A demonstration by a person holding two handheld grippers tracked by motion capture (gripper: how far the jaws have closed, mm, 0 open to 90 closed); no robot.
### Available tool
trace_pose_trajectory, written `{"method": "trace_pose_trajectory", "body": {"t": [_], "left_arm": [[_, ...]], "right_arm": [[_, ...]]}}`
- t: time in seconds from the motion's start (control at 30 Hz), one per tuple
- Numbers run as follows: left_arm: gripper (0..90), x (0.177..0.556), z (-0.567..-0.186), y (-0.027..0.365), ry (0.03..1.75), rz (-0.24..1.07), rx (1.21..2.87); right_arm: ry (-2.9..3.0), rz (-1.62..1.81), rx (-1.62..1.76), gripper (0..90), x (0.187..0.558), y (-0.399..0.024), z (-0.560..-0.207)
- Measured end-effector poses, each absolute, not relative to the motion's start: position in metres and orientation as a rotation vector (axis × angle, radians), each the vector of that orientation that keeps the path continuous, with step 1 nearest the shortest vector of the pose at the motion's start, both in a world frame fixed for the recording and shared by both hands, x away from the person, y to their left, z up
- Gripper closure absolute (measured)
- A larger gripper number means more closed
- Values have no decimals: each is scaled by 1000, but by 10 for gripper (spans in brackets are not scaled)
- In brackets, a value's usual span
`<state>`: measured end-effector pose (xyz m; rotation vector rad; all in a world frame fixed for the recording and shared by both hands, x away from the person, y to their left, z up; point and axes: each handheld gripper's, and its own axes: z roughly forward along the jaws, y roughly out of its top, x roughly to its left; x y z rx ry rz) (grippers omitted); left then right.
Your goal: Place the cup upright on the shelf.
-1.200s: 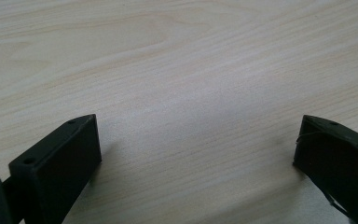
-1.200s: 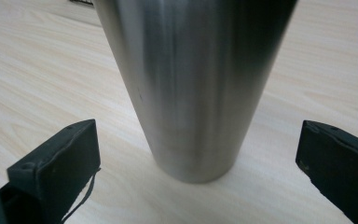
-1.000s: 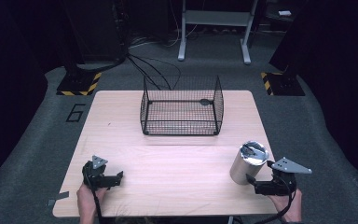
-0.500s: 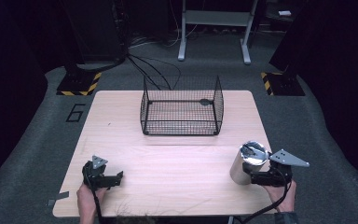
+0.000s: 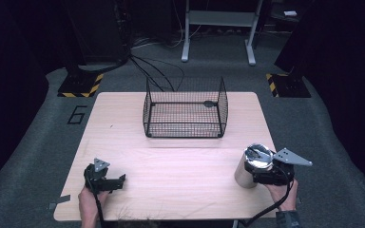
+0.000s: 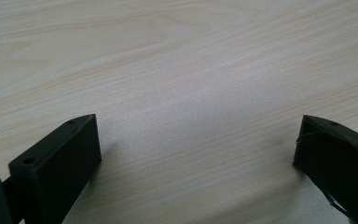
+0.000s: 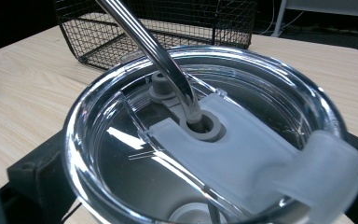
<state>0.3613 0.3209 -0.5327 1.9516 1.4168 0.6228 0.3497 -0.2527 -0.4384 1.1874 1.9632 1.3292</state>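
Note:
A steel tumbler with a clear lid and a metal straw stands near the table's right front corner. My right gripper reaches in from the right, its jaws on either side of the tumbler and closed against it. The lid sits right under the right gripper view's camera and hides where the jaws touch. My left gripper rests low at the front left of the table, pointing right. It is open, and the left gripper has bare wood between its jaws.
A black wire basket stands at the back middle of the wooden table, with a small dark object inside near its far right corner. The basket is beyond the tumbler. Dark floor, cables and stands surround the table.
My right gripper has moved left and forward until the tumbler sits between its jaws. The left gripper has stayed put.

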Motion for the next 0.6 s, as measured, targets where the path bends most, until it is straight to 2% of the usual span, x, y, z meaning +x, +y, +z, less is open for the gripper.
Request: {"method": "trace_pose_trajectory", "body": {"t": [0.6], "left_arm": [[4, 361, -533, 321, 1417, 622, 1953]], "right_arm": [[1922, 1304, 1170, 26, 350, -248, -439]]}}
